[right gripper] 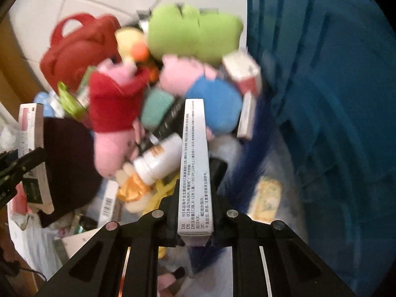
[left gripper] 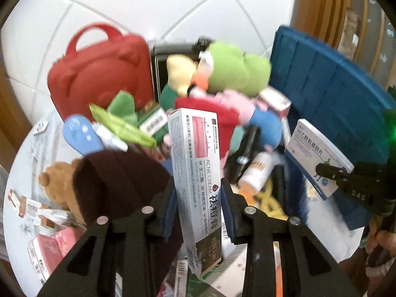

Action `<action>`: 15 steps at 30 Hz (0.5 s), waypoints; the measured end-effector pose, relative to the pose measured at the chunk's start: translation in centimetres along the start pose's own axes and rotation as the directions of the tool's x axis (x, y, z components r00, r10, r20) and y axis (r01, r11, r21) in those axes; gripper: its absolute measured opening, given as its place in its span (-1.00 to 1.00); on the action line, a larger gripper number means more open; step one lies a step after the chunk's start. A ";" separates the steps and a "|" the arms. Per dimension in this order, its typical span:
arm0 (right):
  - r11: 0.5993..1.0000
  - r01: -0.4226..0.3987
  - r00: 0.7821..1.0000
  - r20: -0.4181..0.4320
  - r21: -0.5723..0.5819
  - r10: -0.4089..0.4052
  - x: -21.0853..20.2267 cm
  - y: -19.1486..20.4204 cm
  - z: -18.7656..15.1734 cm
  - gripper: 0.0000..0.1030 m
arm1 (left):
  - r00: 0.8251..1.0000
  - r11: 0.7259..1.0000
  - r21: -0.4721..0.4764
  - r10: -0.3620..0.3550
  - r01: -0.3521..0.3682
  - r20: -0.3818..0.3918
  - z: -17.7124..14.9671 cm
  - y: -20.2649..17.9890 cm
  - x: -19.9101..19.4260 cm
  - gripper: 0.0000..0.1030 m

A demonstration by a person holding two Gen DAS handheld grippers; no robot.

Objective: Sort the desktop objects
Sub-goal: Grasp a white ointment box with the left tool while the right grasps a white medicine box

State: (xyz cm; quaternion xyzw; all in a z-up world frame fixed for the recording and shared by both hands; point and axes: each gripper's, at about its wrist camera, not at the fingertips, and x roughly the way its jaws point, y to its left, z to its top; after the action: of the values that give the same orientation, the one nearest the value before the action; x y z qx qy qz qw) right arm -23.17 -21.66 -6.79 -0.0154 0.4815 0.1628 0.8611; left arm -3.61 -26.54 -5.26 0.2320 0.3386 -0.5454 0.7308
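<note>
- The left tool [left gripper: 199, 193] is clamped on a long white acne cream box [left gripper: 195, 173]; the box stands upright between the pads, lifted above the clutter; its lower end hangs below the fingers
- The right tool [right gripper: 195, 198] is clamped on a flat white medicine box [right gripper: 195, 163], held edge-on with small black print facing the camera; in the left wrist view the same box [left gripper: 319, 153] shows its blue-and-white face at the right, in front of the blue crate [left gripper: 341, 99]
- The blue crate stands at the right edge of the bench [left gripper: 27, 173]; its ribbed wall rises beside the pile
- The pile on the bench is dense: a red hard case [left gripper: 99, 74] with a handle at the back left; a green plush toy [left gripper: 235, 69] next to it; a pink pig plush in a red dress [right gripper: 116, 104] and another in blue [right gripper: 212, 99] lower down
- A white bottle [right gripper: 158, 158] lies on its side just left of the medicine box
- A brown teddy bear [left gripper: 57, 183] and a dark maroon cloth [left gripper: 118, 185] lie at the left; small pink and white boxes [left gripper: 47, 250] are scattered near them
- Both views are blurred
</note>
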 end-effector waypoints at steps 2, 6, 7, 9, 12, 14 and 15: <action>1.000 0.000 0.999 0.051 -0.012 0.001 -2.1 0.1 0.6 -0.69 | 0.999 1.000 -0.004 0.005 -0.005 0.035 0.7 -1.0 -1.4 -0.37; 0.999 0.012 0.985 0.170 -0.039 -0.005 -7.7 -0.4 1.9 -0.69 | 0.992 1.000 -0.012 0.014 -0.012 0.124 1.2 -3.1 -4.9 -0.37; 0.999 0.020 0.979 0.205 -0.047 -0.010 -9.3 -0.6 2.0 -0.69 | 0.990 1.000 -0.011 0.011 -0.009 0.141 1.4 -3.6 -5.6 -0.37; 0.998 0.026 0.964 0.266 -0.056 -0.010 -12.2 -1.1 2.2 -0.69 | 0.983 1.000 -0.003 0.007 -0.006 0.182 1.9 -5.1 -7.3 -0.37; 0.997 0.036 0.936 0.352 -0.063 -0.012 -16.6 -2.1 1.9 -0.68 | 0.971 1.000 0.022 -0.009 0.004 0.240 3.1 -7.9 -9.4 -0.37; 0.997 0.045 0.919 0.394 -0.063 -0.017 -18.9 -2.8 1.7 -0.68 | 0.961 0.999 0.041 -0.028 0.017 0.275 3.9 -10.1 -10.6 -0.37; 0.997 0.049 0.912 0.409 -0.060 -0.020 -20.2 -3.5 1.6 -0.68 | 0.956 0.998 0.054 -0.041 0.026 0.290 4.2 -11.3 -11.1 -0.37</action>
State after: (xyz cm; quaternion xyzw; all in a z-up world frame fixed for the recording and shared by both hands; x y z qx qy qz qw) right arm -30.57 -30.04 10.42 -0.0193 0.2848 0.1639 0.9443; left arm -15.34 -25.80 6.18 0.1615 0.2175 -0.5942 0.7573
